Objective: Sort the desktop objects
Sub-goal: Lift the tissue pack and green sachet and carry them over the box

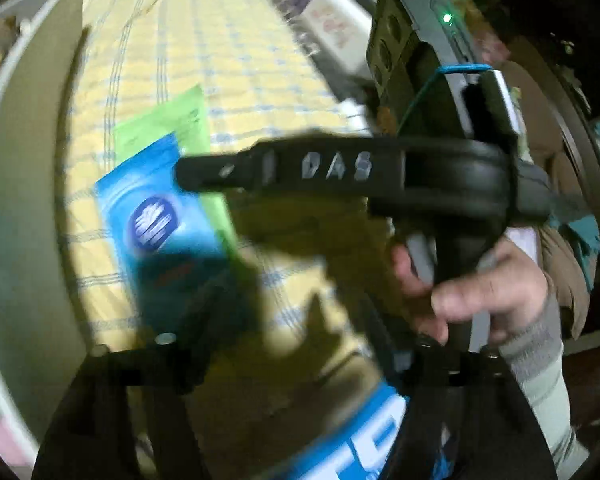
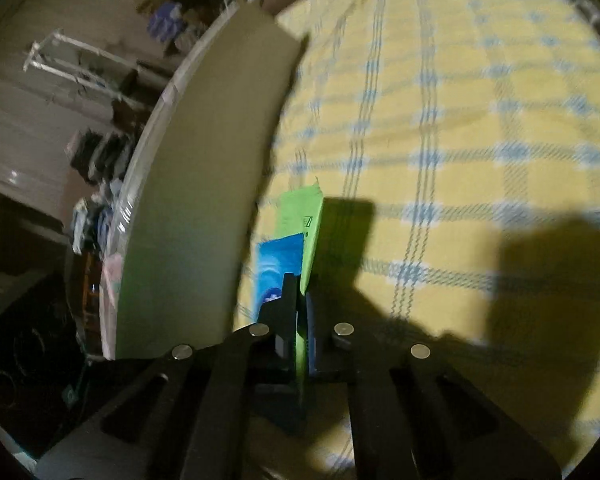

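Obstacles: tall cardboard panel (image 2: 204,168) standing along the cloth's (image 2: 480,128) left edge, walling that side. Right gripper (image 2: 300,304), clamped on blue packet (image 2: 278,276) and green packet (image 2: 306,228), occupies the ground just beside the panel. Clutter (image 1: 336,32), blurred, apparently bounds the far right edge. Free room: open cloth right of the packets.

The right hand-held gripper (image 2: 300,304) pinches a blue packet (image 2: 278,272) and green packet (image 2: 302,216) above yellow plaid cloth (image 2: 460,128).
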